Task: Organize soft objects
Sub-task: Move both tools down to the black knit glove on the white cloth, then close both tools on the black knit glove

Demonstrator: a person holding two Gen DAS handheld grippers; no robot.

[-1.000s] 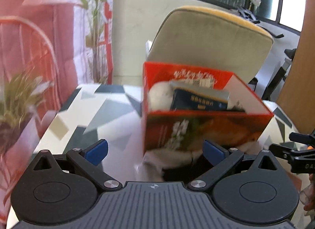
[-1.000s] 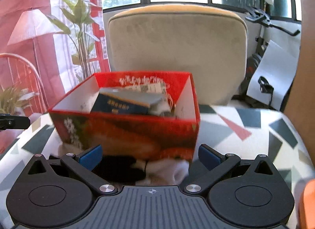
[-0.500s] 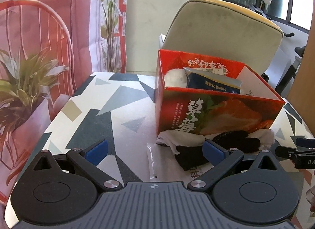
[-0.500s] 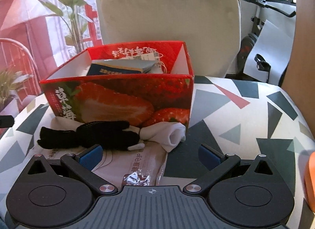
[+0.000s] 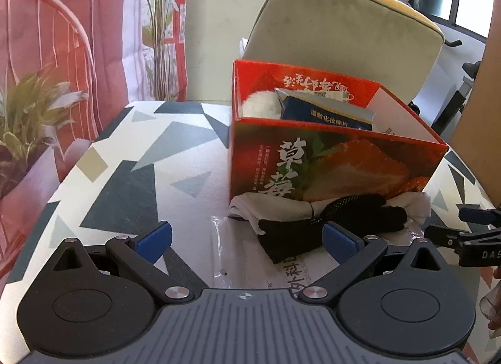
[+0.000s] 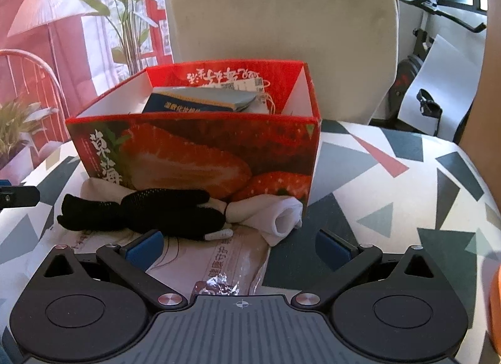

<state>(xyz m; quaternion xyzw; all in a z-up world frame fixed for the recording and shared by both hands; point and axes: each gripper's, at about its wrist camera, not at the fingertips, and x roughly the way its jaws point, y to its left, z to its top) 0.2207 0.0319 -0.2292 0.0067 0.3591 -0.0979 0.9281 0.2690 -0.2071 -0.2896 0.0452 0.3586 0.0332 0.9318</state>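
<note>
A red strawberry box (image 5: 332, 160) (image 6: 194, 148) stands on the patterned table (image 5: 125, 176). Inside it are a white fluffy thing (image 5: 260, 105) and a blue packet (image 5: 325, 112) (image 6: 194, 102). In front of the box lie a black glove (image 6: 141, 210) (image 5: 338, 217), a white rolled cloth (image 6: 275, 212) (image 5: 269, 207) and a plastic packet (image 6: 213, 257) with printed writing. My left gripper (image 5: 247, 238) is open and empty, just short of the glove. My right gripper (image 6: 239, 245) is open and empty over the packet, near the glove and cloth. The right gripper's tip shows in the left wrist view (image 5: 469, 235).
A beige chair back (image 6: 281, 29) stands behind the table. A potted plant (image 5: 28, 120) and a red chair (image 5: 56, 51) are at the left. A wooden panel (image 5: 482, 98) is at the right.
Both grippers have pulled back from the box toward the near edge, so the glove, the cloth and the packet came into full view. Both stayed open.
</note>
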